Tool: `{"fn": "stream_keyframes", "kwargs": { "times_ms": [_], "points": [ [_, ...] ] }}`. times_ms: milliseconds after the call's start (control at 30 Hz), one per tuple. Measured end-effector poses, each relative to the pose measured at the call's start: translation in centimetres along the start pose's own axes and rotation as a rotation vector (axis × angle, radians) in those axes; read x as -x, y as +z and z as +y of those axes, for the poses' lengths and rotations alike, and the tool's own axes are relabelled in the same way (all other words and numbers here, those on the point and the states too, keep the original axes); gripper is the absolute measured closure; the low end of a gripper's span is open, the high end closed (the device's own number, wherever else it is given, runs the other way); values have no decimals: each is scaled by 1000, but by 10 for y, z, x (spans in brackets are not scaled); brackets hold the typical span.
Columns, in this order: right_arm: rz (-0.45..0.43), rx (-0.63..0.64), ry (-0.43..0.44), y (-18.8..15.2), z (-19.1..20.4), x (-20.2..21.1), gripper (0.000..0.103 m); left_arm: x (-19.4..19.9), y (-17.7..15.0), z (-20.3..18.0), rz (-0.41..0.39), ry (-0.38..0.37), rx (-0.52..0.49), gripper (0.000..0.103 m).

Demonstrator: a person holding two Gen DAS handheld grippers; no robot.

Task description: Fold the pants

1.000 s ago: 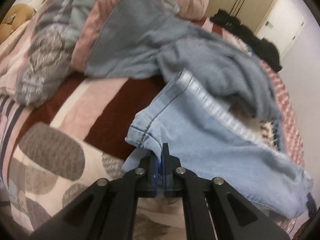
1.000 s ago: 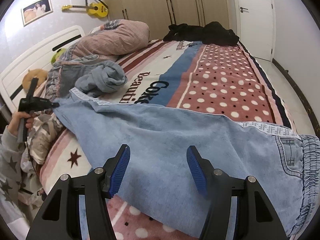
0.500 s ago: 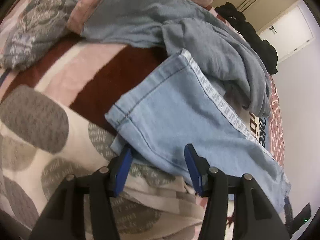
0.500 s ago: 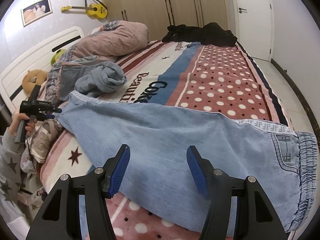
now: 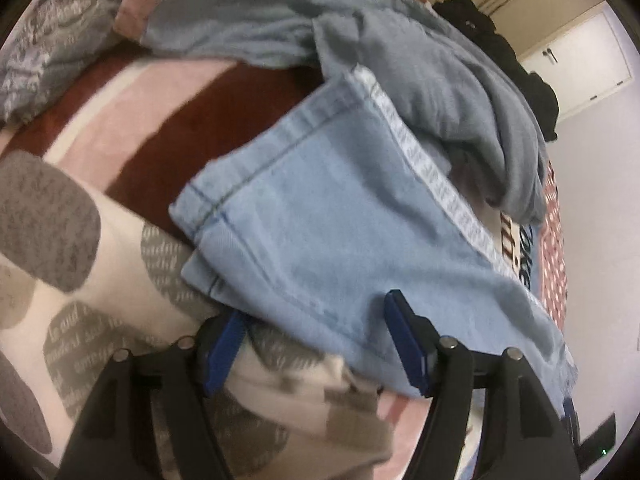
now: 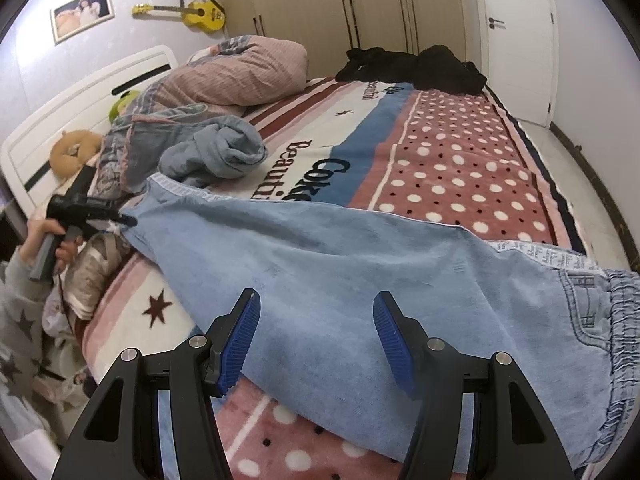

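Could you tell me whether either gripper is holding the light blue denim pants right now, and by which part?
Neither: the left gripper has just opened over the light blue denim pants' hem, and the right gripper stands open above them.

Both grippers' fingers [image 5: 224, 344] [image 6: 240, 336] apart, empty.

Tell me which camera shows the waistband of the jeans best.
The right wrist view: the elastic waistband of the jeans shows at its right edge, beside a back pocket. The left wrist view shows only the leg hems, no waistband.
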State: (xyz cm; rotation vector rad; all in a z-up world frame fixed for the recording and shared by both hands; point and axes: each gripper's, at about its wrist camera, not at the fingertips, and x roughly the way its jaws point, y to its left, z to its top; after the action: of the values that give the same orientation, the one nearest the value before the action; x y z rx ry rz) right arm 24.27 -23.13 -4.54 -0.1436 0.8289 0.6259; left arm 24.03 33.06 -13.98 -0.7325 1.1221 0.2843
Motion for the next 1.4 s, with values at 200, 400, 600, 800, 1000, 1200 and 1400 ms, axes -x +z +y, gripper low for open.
{"fn": "stream_keyframes", "kwargs": {
  "times_ms": [200, 400, 600, 800, 1000, 1200, 1400],
  "points": [
    [0, -19, -6, -1, -6, 1, 48, -1, 12, -14, -112, 38, -10, 73],
    [-10, -37, -5, -3, -12, 5, 48, 23, 6, -22, -286, 55, -61, 98],
    [-33, -97, 1, -10, -28, 18, 48, 52, 12, -11, -347, -2, -22, 99],
    [-41, -160, 20, -16, -42, 23, 48, 33, 12, 1, -243, -27, -3, 99],
    [-39, -171, 35, -16, -41, 21, 48, 20, 10, 23, -148, -76, 111, 96],
    [-41, -142, 26, -13, -34, 22, 48, 15, 2, 23, -82, -69, 114, 50],
    [-39, -142, 33, -9, -30, 17, 48, -6, 4, 18, -40, -68, 132, 48]
  ]
}}
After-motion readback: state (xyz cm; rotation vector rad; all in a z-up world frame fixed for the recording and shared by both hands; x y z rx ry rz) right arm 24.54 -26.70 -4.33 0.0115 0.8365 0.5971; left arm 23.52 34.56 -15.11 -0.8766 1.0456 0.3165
